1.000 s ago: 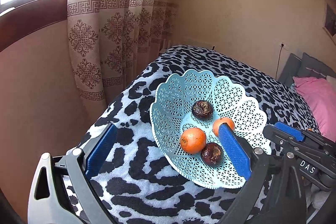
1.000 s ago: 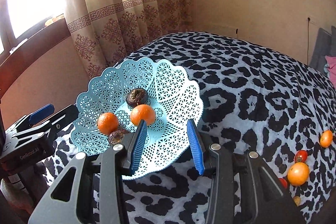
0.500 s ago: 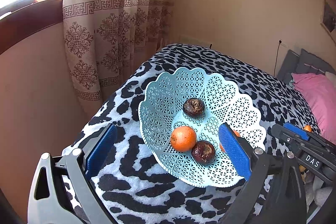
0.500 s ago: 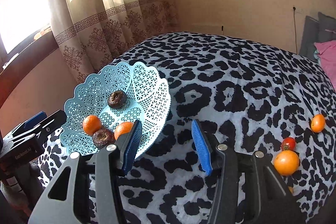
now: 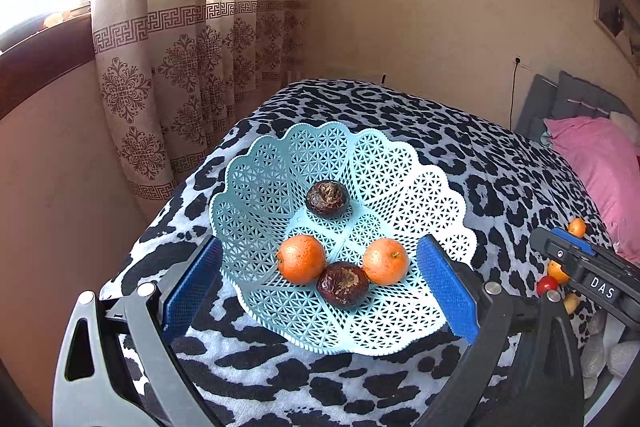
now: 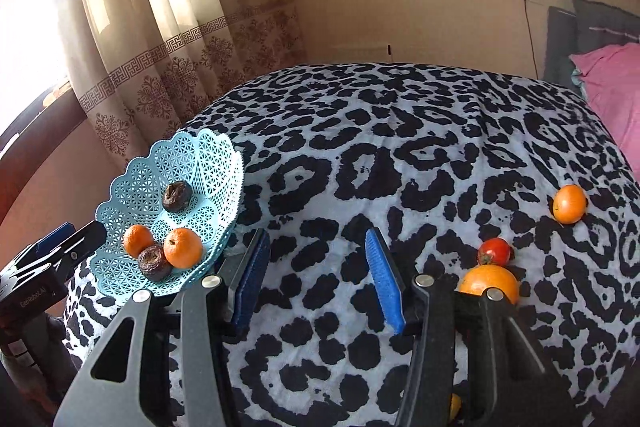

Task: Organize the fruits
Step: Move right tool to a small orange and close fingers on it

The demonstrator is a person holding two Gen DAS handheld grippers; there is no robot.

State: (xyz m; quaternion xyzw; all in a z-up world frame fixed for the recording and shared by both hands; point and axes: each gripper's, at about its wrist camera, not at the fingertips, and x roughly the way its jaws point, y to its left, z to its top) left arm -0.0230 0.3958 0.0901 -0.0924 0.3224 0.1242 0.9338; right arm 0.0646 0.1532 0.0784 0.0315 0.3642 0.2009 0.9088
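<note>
A light blue lattice basket [image 5: 384, 163] [image 6: 208, 163] rests on the leopard-print bed, holding two oranges [image 5: 301, 259] [image 5: 386, 261] and two dark wrinkled fruits [image 5: 327, 199] [image 5: 343, 284]. My left gripper [image 5: 320, 277] is open, its blue pads on either side of the basket's near rim. My right gripper [image 6: 316, 277] is open and empty over bare blanket, to the right of the basket. Loose on the bed to its right lie a large orange [image 6: 489, 281], a red tomato [image 6: 495, 251] and a smaller orange [image 6: 569, 203].
A patterned curtain [image 5: 180, 75] and a windowsill stand left of the bed; the bed edge drops off just beside the basket. A pink pillow [image 5: 600, 163] and grey cushions lie at the far right. A small yellow fruit [image 6: 455, 405] peeks out under my right gripper.
My right gripper has swung right, away from the basket, toward the loose fruit. The orange it hovered over stays in the basket. The left gripper's view has shifted to centre the basket.
</note>
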